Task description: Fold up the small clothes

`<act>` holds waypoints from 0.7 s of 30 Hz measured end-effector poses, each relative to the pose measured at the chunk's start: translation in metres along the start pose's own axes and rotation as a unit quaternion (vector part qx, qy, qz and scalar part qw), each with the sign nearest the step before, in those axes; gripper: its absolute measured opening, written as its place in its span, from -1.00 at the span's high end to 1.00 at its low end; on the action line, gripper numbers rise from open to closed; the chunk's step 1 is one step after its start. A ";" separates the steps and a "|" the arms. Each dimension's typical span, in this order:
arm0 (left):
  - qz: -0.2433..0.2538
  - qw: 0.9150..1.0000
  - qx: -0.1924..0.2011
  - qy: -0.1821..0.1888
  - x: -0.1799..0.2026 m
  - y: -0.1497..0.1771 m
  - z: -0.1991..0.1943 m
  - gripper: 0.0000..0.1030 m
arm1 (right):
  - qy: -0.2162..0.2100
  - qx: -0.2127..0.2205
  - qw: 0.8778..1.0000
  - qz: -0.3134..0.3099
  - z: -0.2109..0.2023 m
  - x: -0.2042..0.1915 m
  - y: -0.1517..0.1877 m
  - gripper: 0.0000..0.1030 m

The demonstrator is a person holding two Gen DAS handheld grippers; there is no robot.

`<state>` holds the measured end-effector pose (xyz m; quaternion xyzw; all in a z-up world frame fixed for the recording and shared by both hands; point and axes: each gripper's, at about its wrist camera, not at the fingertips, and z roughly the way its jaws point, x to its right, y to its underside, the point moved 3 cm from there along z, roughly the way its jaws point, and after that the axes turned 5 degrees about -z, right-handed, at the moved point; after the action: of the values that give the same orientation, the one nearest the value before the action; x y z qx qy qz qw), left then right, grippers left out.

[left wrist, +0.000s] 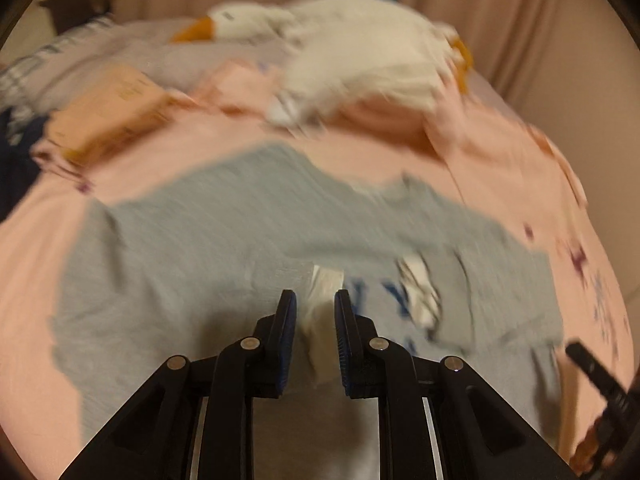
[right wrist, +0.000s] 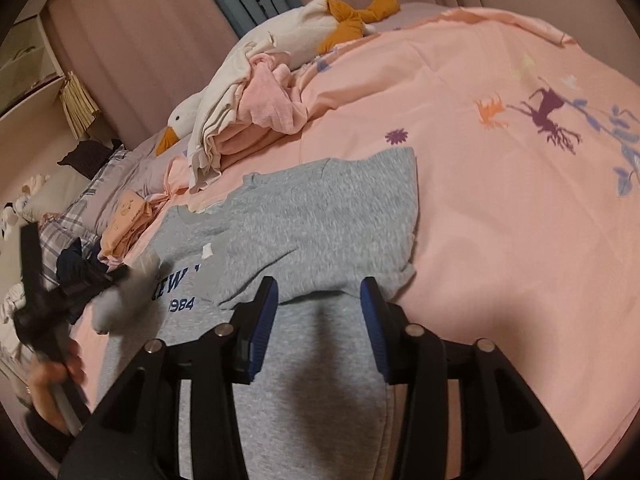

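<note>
A small grey T-shirt [right wrist: 320, 216] with blue lettering lies on the pink bedspread [right wrist: 500, 208], its right side folded over the middle. My right gripper [right wrist: 318, 296] is open and empty, its fingers spread just above the shirt's lower part. In the blurred left wrist view the shirt [left wrist: 192, 240] spreads ahead. My left gripper [left wrist: 316, 300] is shut on a lifted fold of the shirt's fabric [left wrist: 322, 320]. In the right wrist view the left gripper [right wrist: 120, 276] shows blurred at the shirt's left edge, holding grey fabric.
A white plush goose [right wrist: 224, 120] and crumpled pink and white clothes [right wrist: 268, 108] lie beyond the shirt. A folded peach garment [right wrist: 128, 220], dark clothes [right wrist: 80, 268] and plaid pillows [right wrist: 104, 184] are to the left. Curtains hang behind the bed.
</note>
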<state>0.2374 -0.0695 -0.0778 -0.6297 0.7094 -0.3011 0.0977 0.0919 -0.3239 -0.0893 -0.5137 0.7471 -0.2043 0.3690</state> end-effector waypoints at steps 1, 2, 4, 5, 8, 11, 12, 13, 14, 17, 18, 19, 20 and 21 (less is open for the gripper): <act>0.003 1.000 -0.013 -0.001 0.005 0.005 0.000 0.39 | -0.006 -0.006 1.000 0.001 0.001 -0.002 0.001 0.08; 0.003 1.000 -0.021 0.000 0.006 0.009 0.001 0.08 | -0.012 -0.012 1.000 0.002 0.002 -0.004 0.001 0.03; -0.005 1.000 -0.018 0.013 -0.001 0.014 -0.009 -0.09 | -0.033 -0.030 0.999 0.000 0.005 -0.014 0.004 -0.02; -0.012 1.000 -0.013 0.022 -0.009 0.015 -0.017 -0.09 | -0.045 -0.039 0.998 -0.003 0.007 -0.020 0.005 -0.03; -0.047 0.999 0.009 0.026 -0.034 0.021 -0.041 -0.12 | -0.094 -0.074 0.993 -0.008 0.015 -0.045 0.007 -0.05; -0.100 0.994 0.041 0.015 -0.077 0.029 -0.069 -0.20 | -0.155 -0.120 0.980 -0.013 0.036 -0.084 0.007 -0.06; -0.111 0.993 0.047 0.009 -0.087 0.032 -0.074 -0.21 | -0.173 -0.136 0.975 -0.017 0.045 -0.098 0.008 -0.07; -0.124 0.991 0.053 0.003 -0.101 0.037 -0.082 -0.21 | -0.177 -0.143 0.973 -0.020 0.054 -0.109 0.008 -0.07; -0.134 0.989 0.056 0.001 -0.113 0.042 -0.087 -0.21 | -0.174 -0.149 0.973 -0.029 0.063 -0.122 0.008 -0.07; -0.160 0.986 0.053 -0.010 -0.144 0.059 -0.100 -0.21 | -0.169 -0.168 0.969 -0.057 0.102 -0.166 0.012 -0.06; -0.165 0.985 0.052 -0.010 -0.149 0.063 -0.102 -0.21 | -0.168 -0.174 0.968 -0.061 0.112 -0.174 0.013 -0.06; -0.172 0.984 0.050 -0.010 -0.156 0.068 -0.103 -0.21 | -0.158 -0.180 0.968 -0.068 0.127 -0.186 0.015 -0.06; -0.178 0.983 0.049 -0.009 -0.161 0.071 -0.103 -0.21 | -0.142 -0.187 0.969 -0.073 0.141 -0.196 0.017 -0.04; -0.183 0.982 0.048 -0.007 -0.166 0.073 -0.104 -0.21 | -0.129 -0.192 0.970 -0.078 0.151 -0.204 0.019 0.07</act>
<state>0.1537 0.1215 -0.0752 -0.7456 0.5662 -0.3431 0.0759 0.2361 -0.1174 -0.1304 -0.6533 0.6762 -0.0173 0.3400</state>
